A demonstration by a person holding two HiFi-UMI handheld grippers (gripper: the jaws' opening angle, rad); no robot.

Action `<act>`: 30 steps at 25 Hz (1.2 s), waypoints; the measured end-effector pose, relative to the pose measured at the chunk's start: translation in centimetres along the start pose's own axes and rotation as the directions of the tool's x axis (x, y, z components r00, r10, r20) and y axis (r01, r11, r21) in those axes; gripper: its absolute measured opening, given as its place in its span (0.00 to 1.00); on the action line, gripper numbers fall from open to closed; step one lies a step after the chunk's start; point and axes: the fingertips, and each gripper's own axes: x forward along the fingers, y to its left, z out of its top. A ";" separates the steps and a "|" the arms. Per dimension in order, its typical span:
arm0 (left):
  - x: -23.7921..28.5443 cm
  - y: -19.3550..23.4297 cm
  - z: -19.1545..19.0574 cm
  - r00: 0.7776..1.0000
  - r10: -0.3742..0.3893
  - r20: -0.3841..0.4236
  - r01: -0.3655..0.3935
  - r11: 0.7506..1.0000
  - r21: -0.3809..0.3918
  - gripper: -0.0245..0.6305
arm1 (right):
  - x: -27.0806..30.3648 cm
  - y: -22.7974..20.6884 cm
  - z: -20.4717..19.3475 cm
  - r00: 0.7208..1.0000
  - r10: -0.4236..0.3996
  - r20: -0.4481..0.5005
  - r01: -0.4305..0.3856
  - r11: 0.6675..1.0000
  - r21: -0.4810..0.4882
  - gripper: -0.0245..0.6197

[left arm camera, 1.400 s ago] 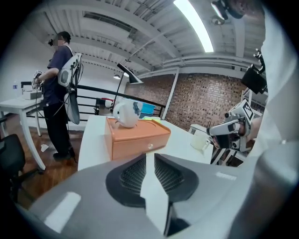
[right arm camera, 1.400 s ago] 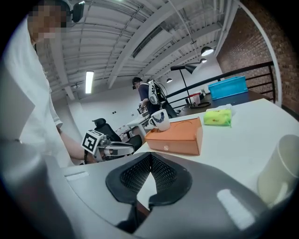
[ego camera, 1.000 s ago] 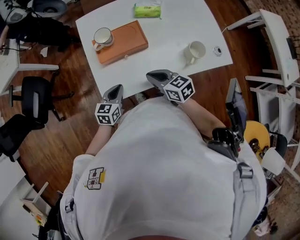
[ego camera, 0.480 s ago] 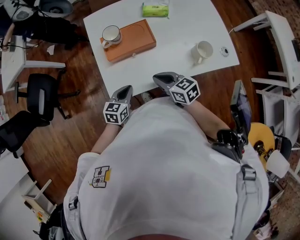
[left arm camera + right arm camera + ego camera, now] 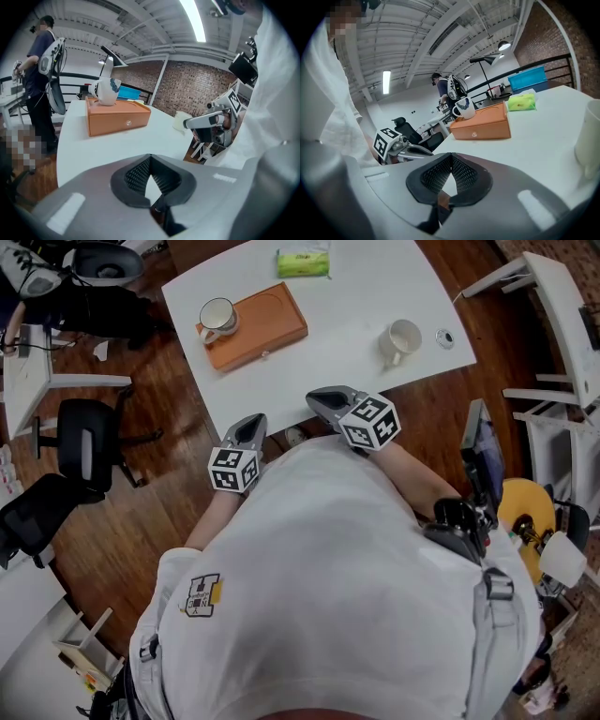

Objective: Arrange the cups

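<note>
One white cup stands on the left end of an orange tray, and shows in the left gripper view as the cup on the tray. A second white cup stands on the bare table at the right, at the cup in the right gripper view. My left gripper and right gripper hover at the table's near edge, well short of both cups. Both are shut with nothing between the jaws, as the left gripper and right gripper show close up.
The white table also holds a green packet at the far edge and a small round object beside the right cup. Office chairs stand on the wooden floor at left, white furniture at right. A person stands beyond the table.
Only the head view has shifted a little. Both grippers stay shut at the near table edge, and the cups have not moved.
</note>
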 end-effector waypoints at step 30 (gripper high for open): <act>9.3 -6.8 4.1 0.981 -0.172 -0.092 0.182 0.976 0.119 0.04 | -17.5 -15.9 -4.3 0.937 -0.349 0.037 0.349 0.937 0.004 0.22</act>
